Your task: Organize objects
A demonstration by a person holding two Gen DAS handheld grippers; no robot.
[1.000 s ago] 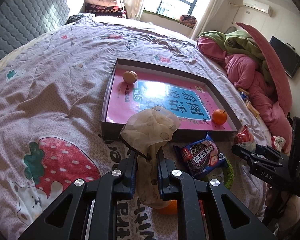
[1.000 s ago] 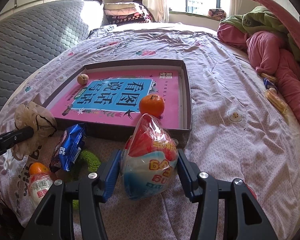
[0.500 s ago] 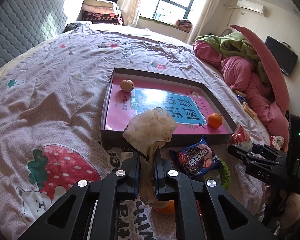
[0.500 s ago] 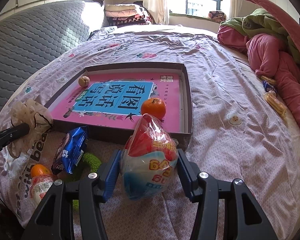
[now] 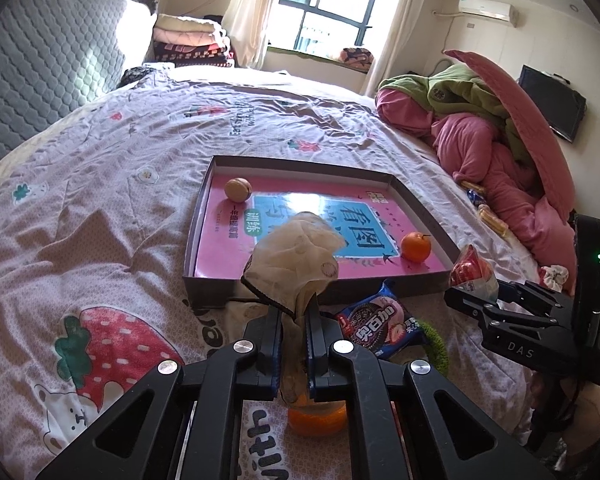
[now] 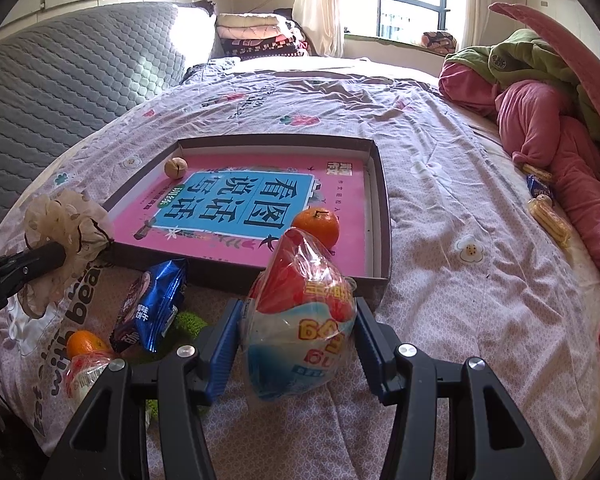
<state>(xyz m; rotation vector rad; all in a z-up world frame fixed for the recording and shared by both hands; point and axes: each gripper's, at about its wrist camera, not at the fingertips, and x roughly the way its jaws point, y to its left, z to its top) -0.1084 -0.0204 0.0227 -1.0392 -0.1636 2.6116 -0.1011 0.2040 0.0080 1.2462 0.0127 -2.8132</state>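
Sunlit bedroom, with a wide bed under a pale quilt printed with strawberries and bears. On the quilt lies a shallow dark tray lined with a pink and blue book cover. Inside it sit a walnut at the far left corner and an orange near the right front corner.

Left gripper is closed almost fully, pinching the neck of a crumpled beige bag, which stands above the fingers just before the tray's near wall. Right gripper is about half open, clamped on both sides of a plump snack bag in red, white and blue film, held just short of the tray's front right corner.

Loose on the quilt between the two grippers lie a blue biscuit packet, a green fuzzy ring, a second orange and a small wrapped bottle.

Risks, as a judgement: the beige bag is thin and held only by its gathered neck, so it could slide out or tip sideways if swung. The snack bag's film is slick and air-filled; a harder squeeze may burst it, a looser one may let it slip. Set down near the tray's orange, it could nudge the fruit and make it roll. The soft quilt may also let the tray tilt under a push.
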